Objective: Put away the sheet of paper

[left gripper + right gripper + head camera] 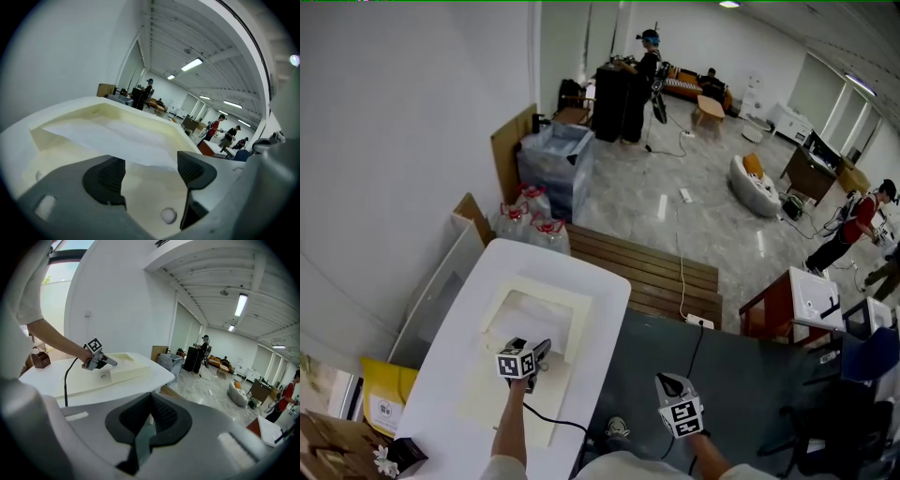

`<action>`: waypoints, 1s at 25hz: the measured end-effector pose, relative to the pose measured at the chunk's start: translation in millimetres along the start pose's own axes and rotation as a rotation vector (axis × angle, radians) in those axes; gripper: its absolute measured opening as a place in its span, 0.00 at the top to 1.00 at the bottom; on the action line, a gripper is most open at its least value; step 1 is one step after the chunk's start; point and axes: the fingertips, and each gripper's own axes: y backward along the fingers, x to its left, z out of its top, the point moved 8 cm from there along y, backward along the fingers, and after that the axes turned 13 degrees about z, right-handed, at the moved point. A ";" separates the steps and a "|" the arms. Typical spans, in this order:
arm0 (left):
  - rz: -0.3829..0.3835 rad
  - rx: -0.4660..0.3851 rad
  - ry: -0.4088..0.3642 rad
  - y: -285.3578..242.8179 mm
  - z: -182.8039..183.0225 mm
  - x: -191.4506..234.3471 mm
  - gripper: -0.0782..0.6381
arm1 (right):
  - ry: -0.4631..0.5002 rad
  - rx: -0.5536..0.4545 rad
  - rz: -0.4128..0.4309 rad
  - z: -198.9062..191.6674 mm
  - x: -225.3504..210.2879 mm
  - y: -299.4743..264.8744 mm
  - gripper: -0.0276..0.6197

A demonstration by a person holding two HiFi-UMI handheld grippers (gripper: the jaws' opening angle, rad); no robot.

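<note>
Holds the left gripper (151, 166) at the near rim of the cream tray (579, 302), toward the far end of the desk (459, 323), jaws released with nothing pressed between the pads. Looks straight along those jaws onto the sheet of paper (117, 136), lying flat in the tray's shallow recess with its near edge just beyond the jaw tips and no longer gripped. Seems to run with its longer side across the line of the jaws, left to right in the left gripper view, though hard to settle from the head view, where white paper and pale tray blend. Judged from this, already put away or very nearly so: inside the recess and clear of the rims, as far as can be seen.

Keeps the right gripper (666, 382) well off the desk's right edge, above the dark floor, jaws clenched on nothing. Leaves the left hand by far the nearer to the sheet. Calls next, probably, only for drawing the left gripper back over the near rim without snagging the paper's near edge.
</note>
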 end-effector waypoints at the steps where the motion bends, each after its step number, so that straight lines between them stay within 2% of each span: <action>1: 0.004 -0.004 -0.024 0.8 1.8 -1.2 0.40 | 0.001 0.000 0.002 0.0 -0.1 -0.1 0.95; 4: 0.027 -0.009 -0.062 6.3 3.1 -0.6 0.32 | 0.003 -0.003 0.006 2.3 2.1 -0.2 0.95; 10: 0.023 0.007 -0.042 18.7 3.0 1.6 0.23 | 0.011 -0.008 0.022 7.9 5.4 -3.5 0.95; 14: 0.016 0.012 -0.023 24.8 3.4 1.3 0.13 | 0.026 -0.029 0.031 12.1 9.6 -6.2 0.95; 19: 0.035 -0.008 -0.036 38.9 12.4 9.5 0.11 | 0.039 -0.033 0.049 21.2 16.4 -11.6 0.95; 25: 0.048 -0.017 -0.066 62.7 4.9 12.6 0.11 | 0.042 -0.042 0.066 18.9 25.2 -9.2 0.95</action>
